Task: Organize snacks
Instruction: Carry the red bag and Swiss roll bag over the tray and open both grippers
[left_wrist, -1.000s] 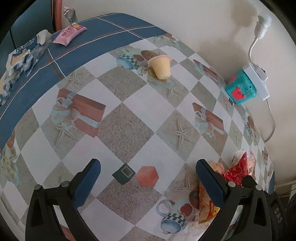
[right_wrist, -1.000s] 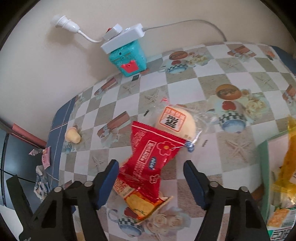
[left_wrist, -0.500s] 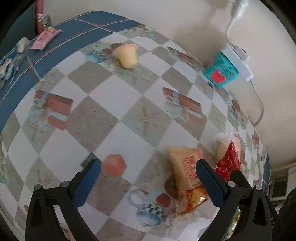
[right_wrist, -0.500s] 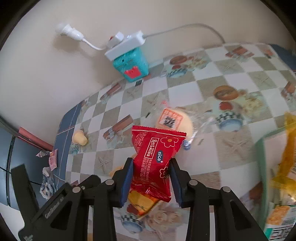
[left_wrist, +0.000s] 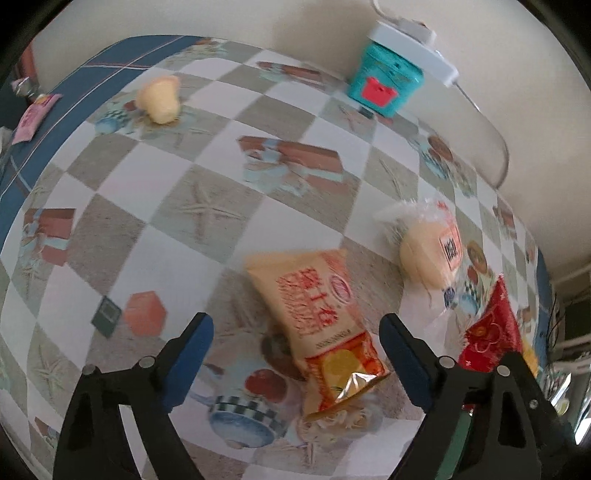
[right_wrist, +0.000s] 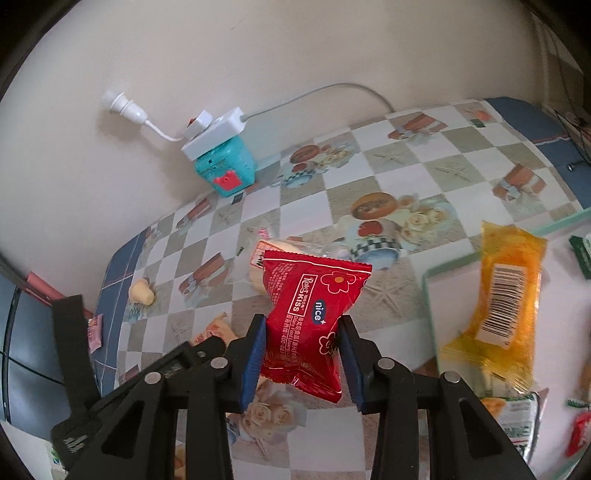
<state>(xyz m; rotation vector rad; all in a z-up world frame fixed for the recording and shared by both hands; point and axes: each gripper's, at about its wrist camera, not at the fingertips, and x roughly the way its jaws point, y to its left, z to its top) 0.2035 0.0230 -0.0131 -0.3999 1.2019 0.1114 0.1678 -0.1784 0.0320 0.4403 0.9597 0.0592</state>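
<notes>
My right gripper (right_wrist: 301, 322) is shut on a red snack packet (right_wrist: 306, 295) and holds it above the checked tablecloth; that packet (left_wrist: 495, 332) also shows at the right of the left wrist view. My left gripper (left_wrist: 295, 326) hovers over a beige-and-orange snack packet (left_wrist: 314, 295) that lies flat on the cloth between its fingers. Its jaws are closing, and the pads stand clear of the packet on both sides. A wrapped bun (left_wrist: 428, 254) lies just beyond. A yellow jelly cup (left_wrist: 159, 99) lies far left.
A tray with a teal rim (right_wrist: 480, 254) at the right holds a yellow-orange packet (right_wrist: 506, 295) and other snacks. A teal box (right_wrist: 225, 166) under a white power strip stands against the wall. A pink sachet (left_wrist: 31, 118) lies on the blue border.
The right gripper closed on the red packet and lifted it toward the tray side. The left gripper slid right until the beige-and-orange packet lay between its fingers, which have begun to narrow.
</notes>
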